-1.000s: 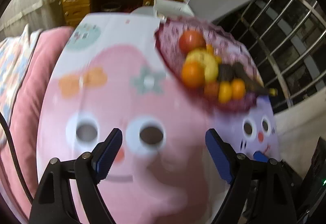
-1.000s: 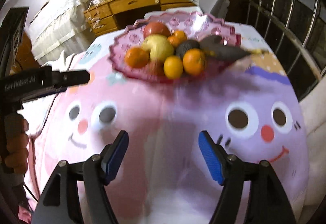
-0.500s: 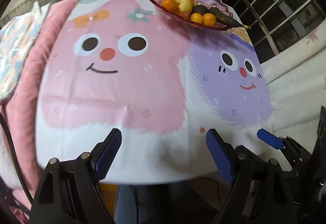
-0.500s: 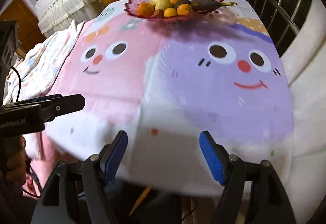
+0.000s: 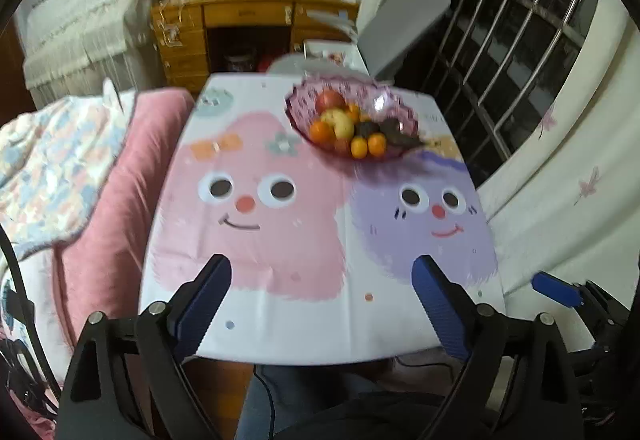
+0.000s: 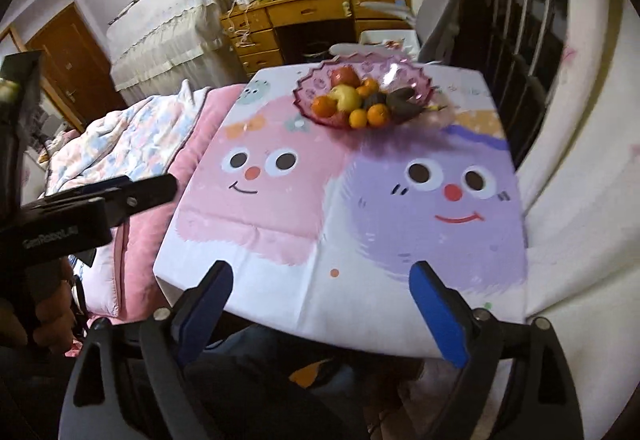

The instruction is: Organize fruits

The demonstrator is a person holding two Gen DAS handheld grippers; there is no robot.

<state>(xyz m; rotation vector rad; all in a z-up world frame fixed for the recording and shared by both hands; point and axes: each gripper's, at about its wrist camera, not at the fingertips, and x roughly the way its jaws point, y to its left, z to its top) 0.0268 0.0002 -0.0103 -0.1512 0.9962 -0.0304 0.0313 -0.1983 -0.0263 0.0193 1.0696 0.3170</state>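
A pink glass bowl (image 5: 298,108) (image 6: 308,92) stands at the far side of the table. It holds a red apple (image 5: 330,100), a yellow apple (image 6: 346,98), several oranges (image 5: 322,132) and dark fruits (image 6: 400,100). My left gripper (image 5: 320,272) hangs above the table's near edge, far from the bowl. Its jaws are opening, with nothing between them. My right gripper (image 6: 322,274) hovers over the near edge too, jaws opening around nothing. The left gripper's body (image 6: 100,196) shows at the left of the right wrist view.
A cartoon-face cloth (image 5: 280,240) covers the table. Pink bedding (image 5: 120,200) lies to the left. White fabric (image 6: 568,180) and window bars (image 5: 520,40) are on the right. A wooden desk (image 5: 240,16) and a grey chair (image 5: 400,24) stand behind. A person's legs (image 5: 320,400) are below the near edge.
Both grippers pulled back and upward from the bowl to the table's near edge. The bowl now looks small and far. Both pairs of jaws stand wider.
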